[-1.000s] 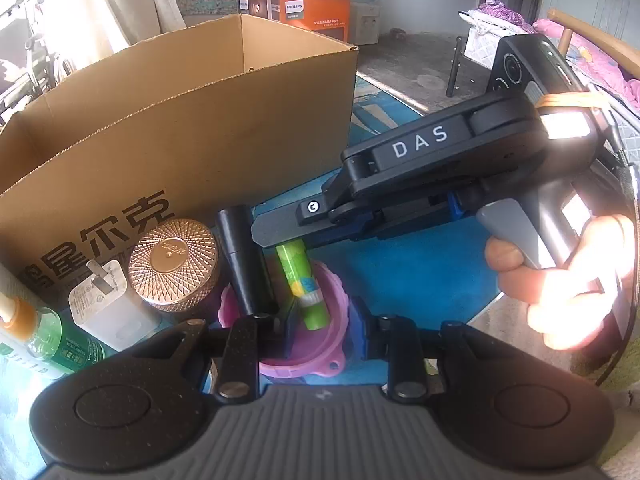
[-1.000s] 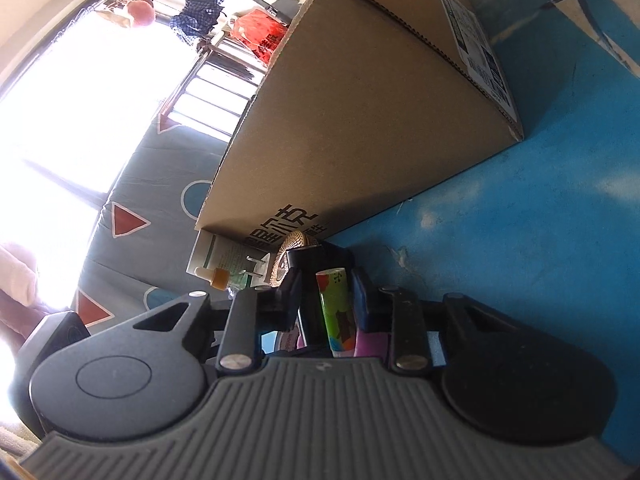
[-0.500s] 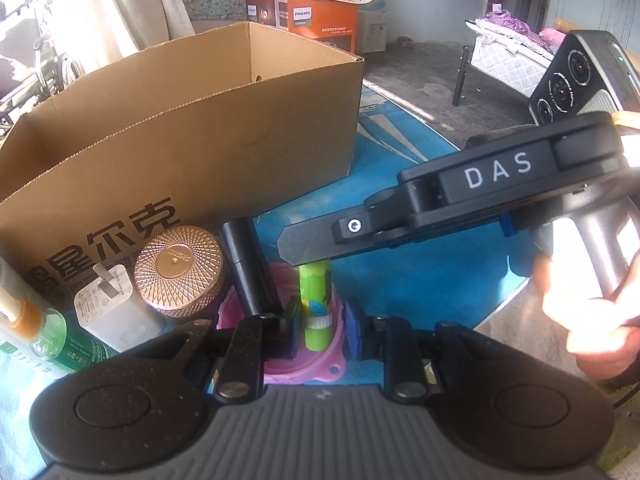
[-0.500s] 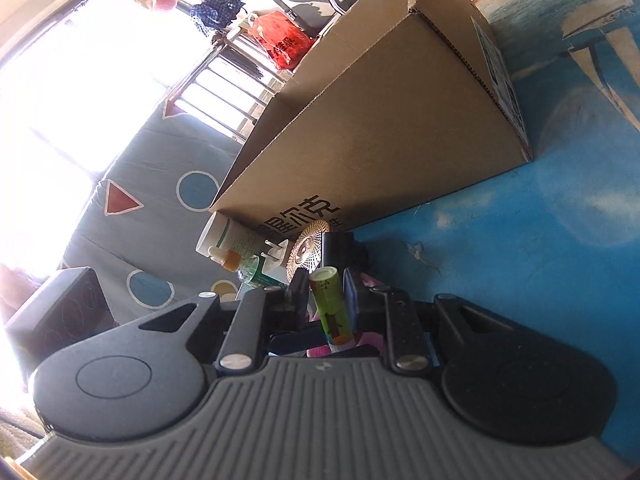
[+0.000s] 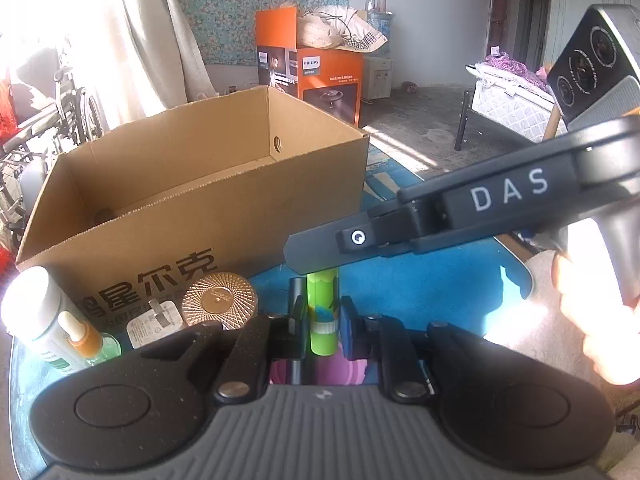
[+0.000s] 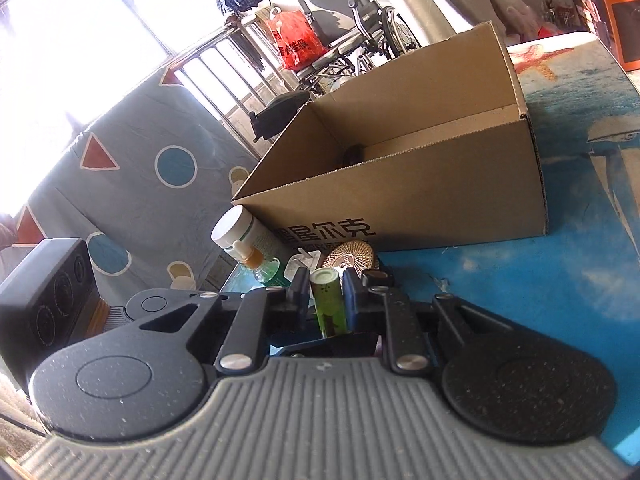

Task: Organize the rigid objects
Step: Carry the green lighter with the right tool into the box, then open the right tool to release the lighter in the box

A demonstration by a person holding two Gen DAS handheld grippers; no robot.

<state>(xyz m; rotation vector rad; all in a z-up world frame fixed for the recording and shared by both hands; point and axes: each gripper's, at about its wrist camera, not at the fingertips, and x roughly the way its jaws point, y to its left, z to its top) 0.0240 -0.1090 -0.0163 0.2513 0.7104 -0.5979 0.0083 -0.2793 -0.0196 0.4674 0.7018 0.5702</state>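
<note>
at lower centre of both wrist views, a smooth green cylindrical plastic tube (image 5: 322, 316) is clamped by both the left hand-held gripper (image 5: 320, 322) and the right hand-held gripper (image 6: 326, 292), before an open corrugated cardboard box (image 5: 192, 200) on the glossy blue desk (image 5: 420, 284).

the right gripper (image 5: 316, 258) carries white letters "das" on its black side. the orange box (image 5: 320, 76) far behind reads "philips". the cardboard box (image 5: 192, 216) has large black chinese characters printed along its near wall.
</note>
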